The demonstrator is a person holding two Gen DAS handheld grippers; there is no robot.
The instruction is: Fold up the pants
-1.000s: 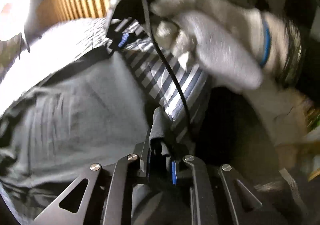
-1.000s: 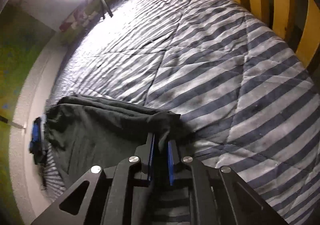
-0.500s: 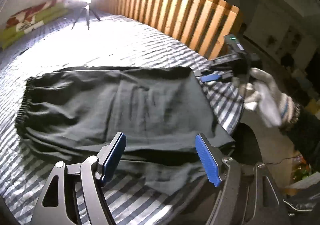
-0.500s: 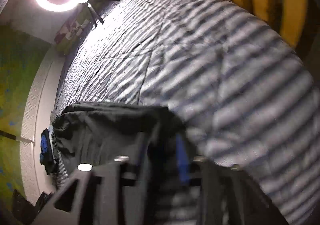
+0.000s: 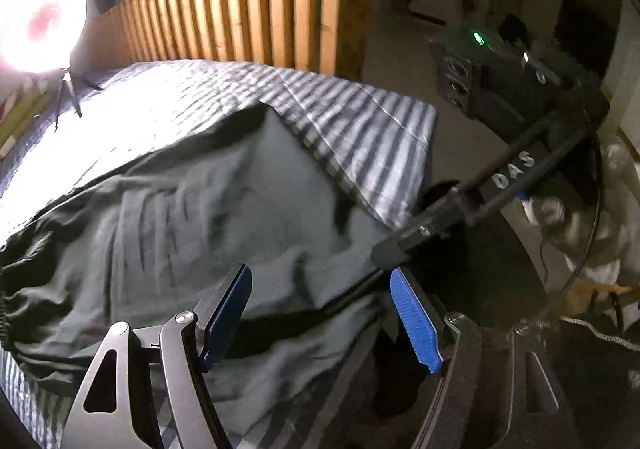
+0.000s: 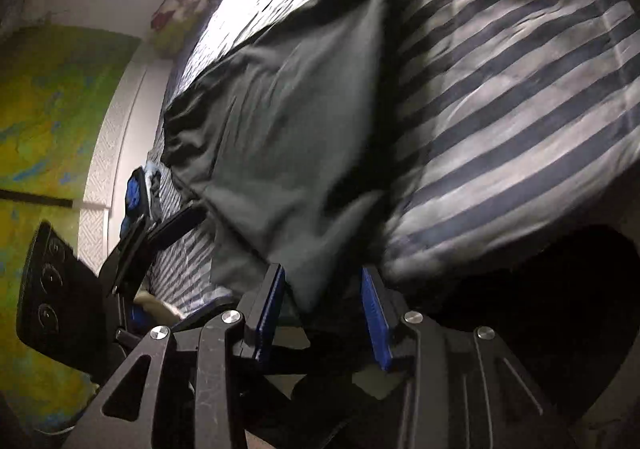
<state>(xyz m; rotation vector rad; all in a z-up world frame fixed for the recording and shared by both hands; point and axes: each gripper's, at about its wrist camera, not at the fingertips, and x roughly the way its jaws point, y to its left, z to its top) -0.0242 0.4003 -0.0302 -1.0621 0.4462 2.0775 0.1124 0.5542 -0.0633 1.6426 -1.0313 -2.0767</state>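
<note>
The dark pants (image 5: 180, 233) lie folded on the striped bed (image 5: 360, 129), reaching to its near edge, with the slatted wooden rail (image 5: 240, 9) behind. Your left gripper (image 5: 320, 313) hangs spread wide above the cloth at that edge, holding nothing. Your right gripper (image 6: 324, 301) is also spread, a hanging corner of the pants between its blue pads (image 6: 376, 313) but not pinched.

The pants (image 5: 200, 225) are smeared by motion blur in both views, and their waistband end is cut off at the left wrist picture's left edge. The gloved hand (image 5: 576, 225) is blurred. The ring light (image 5: 40, 25) is blown out.
</note>
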